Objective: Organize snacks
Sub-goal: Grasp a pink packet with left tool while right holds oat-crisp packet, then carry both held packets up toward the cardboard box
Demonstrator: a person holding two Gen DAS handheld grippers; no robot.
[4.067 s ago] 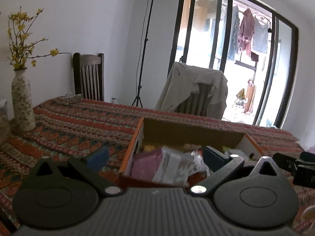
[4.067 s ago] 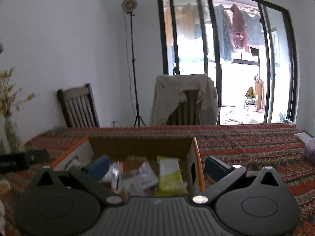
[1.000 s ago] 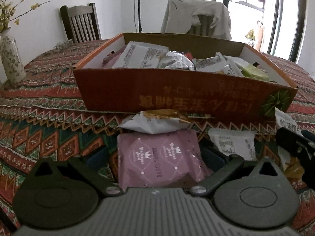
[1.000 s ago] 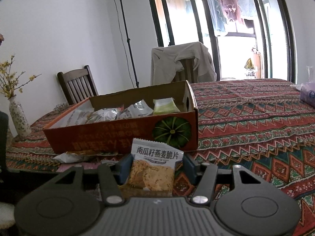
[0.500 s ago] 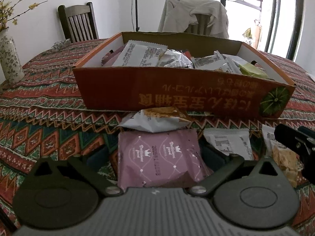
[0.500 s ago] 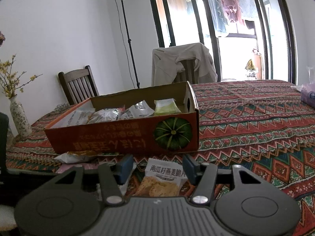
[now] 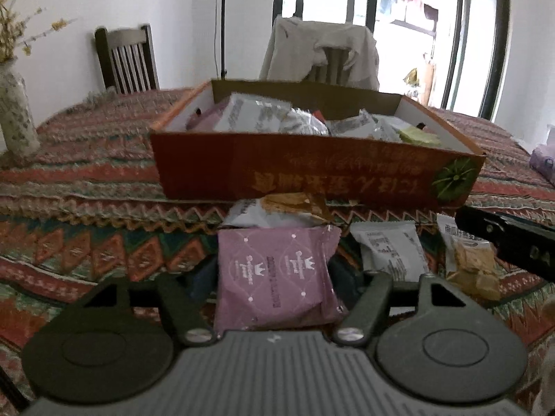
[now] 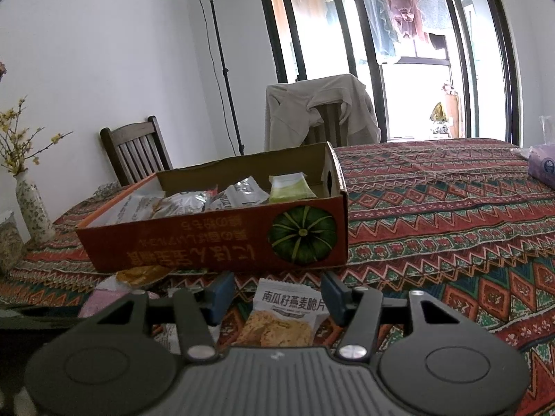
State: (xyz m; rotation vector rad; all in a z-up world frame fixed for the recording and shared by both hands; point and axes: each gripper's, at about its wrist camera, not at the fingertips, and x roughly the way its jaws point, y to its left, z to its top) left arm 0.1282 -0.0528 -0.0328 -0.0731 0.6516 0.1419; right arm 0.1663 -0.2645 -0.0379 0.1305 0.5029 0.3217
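An orange cardboard box [image 7: 312, 173] holding several snack packets stands on the patterned tablecloth; it also shows in the right wrist view [image 8: 215, 242]. My left gripper [image 7: 274, 274] is shut on a pink snack packet [image 7: 277, 274] in front of the box. My right gripper [image 8: 277, 294] is open, its fingers on either side of a white crisp packet [image 8: 284, 319] that lies on the cloth; that packet also shows in the left wrist view [image 7: 468, 260]. A white and orange packet [image 7: 277, 211] and a white packet [image 7: 392, 253] lie in front of the box.
A flowered vase [image 7: 15, 118] stands at the left of the table [image 8: 451, 208]. A wooden chair [image 7: 126, 59] and a chair draped with a beige jacket [image 7: 322, 52] stand behind the table. A purple tissue pack [image 8: 543, 166] lies at far right.
Both grippers came down from above the box to the packets in front of it. In the last second the left gripper closed on the pink packet. The crisp packet dropped flat between the right fingers.
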